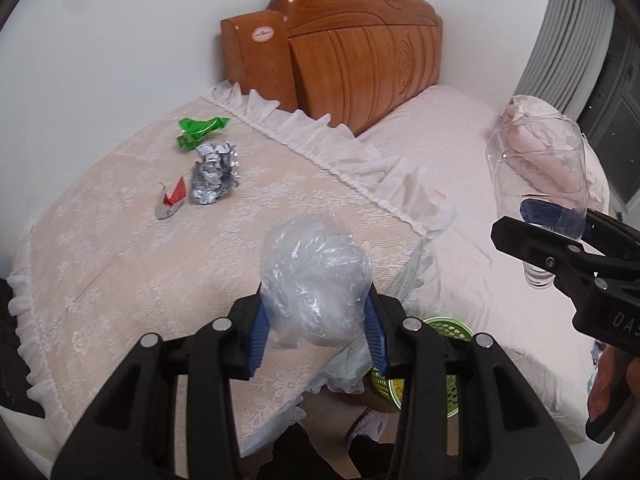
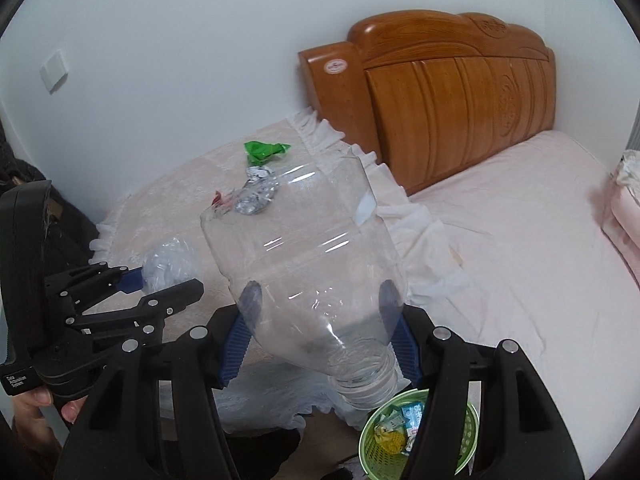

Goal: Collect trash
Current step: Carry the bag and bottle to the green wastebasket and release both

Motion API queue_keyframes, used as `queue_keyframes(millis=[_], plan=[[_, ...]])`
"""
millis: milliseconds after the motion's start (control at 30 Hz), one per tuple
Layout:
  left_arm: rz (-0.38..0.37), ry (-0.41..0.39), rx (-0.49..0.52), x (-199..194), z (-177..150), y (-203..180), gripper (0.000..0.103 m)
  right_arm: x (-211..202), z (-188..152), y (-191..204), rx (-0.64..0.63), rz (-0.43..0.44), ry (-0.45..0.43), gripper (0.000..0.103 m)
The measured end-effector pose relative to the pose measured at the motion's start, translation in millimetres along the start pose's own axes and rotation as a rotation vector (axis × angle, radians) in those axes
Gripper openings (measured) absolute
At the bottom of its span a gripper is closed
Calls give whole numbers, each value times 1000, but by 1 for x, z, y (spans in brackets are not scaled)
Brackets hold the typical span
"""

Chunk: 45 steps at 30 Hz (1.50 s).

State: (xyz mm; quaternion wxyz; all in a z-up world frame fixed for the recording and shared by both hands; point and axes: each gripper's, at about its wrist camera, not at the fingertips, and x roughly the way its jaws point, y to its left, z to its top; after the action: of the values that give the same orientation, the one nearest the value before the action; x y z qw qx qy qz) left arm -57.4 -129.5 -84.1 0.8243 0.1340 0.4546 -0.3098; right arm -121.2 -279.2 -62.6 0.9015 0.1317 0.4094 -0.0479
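Observation:
In the left wrist view my left gripper [image 1: 316, 308] is shut on a crumpled clear plastic bag [image 1: 316, 268], its blue pads pressing both sides. My right gripper [image 2: 320, 320] is shut on a clear cut-off plastic bottle [image 2: 308, 256], with the threaded neck hanging down. Below the neck, a green trash basket [image 2: 366, 426] with wrappers inside stands on the floor. On the lace-covered bedside table [image 1: 120, 272] lie a green wrapper [image 1: 202, 130], a silver foil wad [image 1: 214, 174] and a red-and-silver wrapper [image 1: 172, 200]. Each gripper shows in the other's view, both above the table's near corner.
A wooden headboard [image 2: 460, 100] stands against the white wall. The bed with its pink sheet [image 2: 500, 260] fills the right side, with folded pink bedding [image 2: 624, 208] at its edge. A person's hand [image 2: 40, 400] holds the left gripper's handle. Dark items sit left of the table.

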Motion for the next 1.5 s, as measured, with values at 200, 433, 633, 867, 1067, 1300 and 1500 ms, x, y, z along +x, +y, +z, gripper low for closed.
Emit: queue_keyframes(millis=[200,433,633,867,1067,1300,1500], plan=[[-23,7,60,2,1,-28,40,-14,-15,-33,58,-22,-18,62],[-57,50,163,22,-9,-70,40,-28,-32,-57,109,-76,-40,62],[-165,123,286,54,-36,-135,40,-49,-73,-97,194,-192,2,62],[-236,209,393,90,-72,-206,40,-69,-126,-144,302,-285,75,62],[-250,245,421,101,-89,-236,40,-80,-162,-177,355,-322,109,62],[-251,263,439,105,-90,-251,41,-85,-183,-197,383,-325,109,62],[-246,247,456,99,-92,-257,88,-84,-189,-200,397,-322,110,62]])
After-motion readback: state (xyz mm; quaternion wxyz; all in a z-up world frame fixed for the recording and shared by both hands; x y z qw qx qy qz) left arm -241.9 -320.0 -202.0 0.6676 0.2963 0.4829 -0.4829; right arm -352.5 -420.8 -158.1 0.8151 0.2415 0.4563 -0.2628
